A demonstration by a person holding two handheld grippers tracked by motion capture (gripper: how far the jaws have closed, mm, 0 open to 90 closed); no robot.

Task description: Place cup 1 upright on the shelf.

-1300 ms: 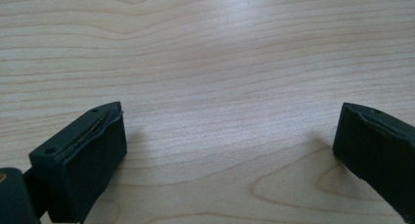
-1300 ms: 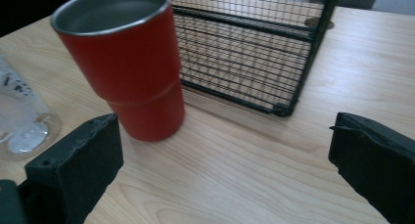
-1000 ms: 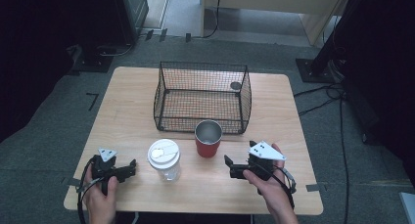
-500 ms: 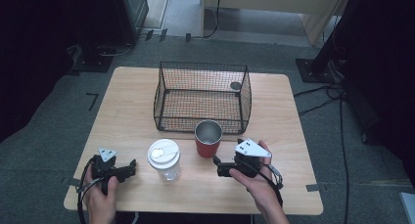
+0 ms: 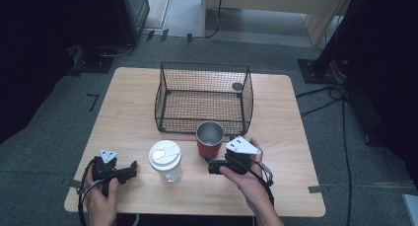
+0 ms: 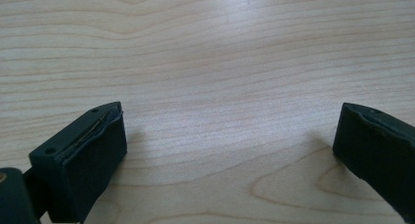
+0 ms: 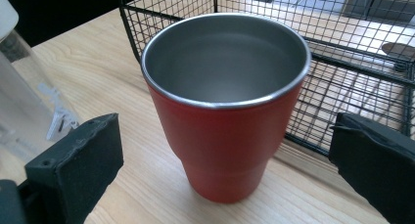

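Observation:
A red metal cup (image 5: 209,139) with a steel inside stands upright just in front of a black wire basket (image 5: 204,66). In the right gripper view the red cup (image 7: 222,111) is empty and stands just ahead of my right gripper (image 7: 230,141), whose jaws are wide apart on either side of it without touching. From above, the right gripper (image 5: 211,165) points left at the cup's base. A clear cup with a white lid (image 5: 165,160) stands left of the red one. My left gripper (image 5: 131,169) lies open on bare wood (image 6: 230,62) left of it.
The wire basket (image 7: 342,62) holds a small dark round thing (image 5: 237,86) in its far right corner. The wooden table (image 5: 128,107) has bare room on both sides of the basket. Dark floor, cables and stands surround the table.
My right gripper has moved left and forward, from the table's right front up to the red cup. The left gripper and both cups have stayed put.

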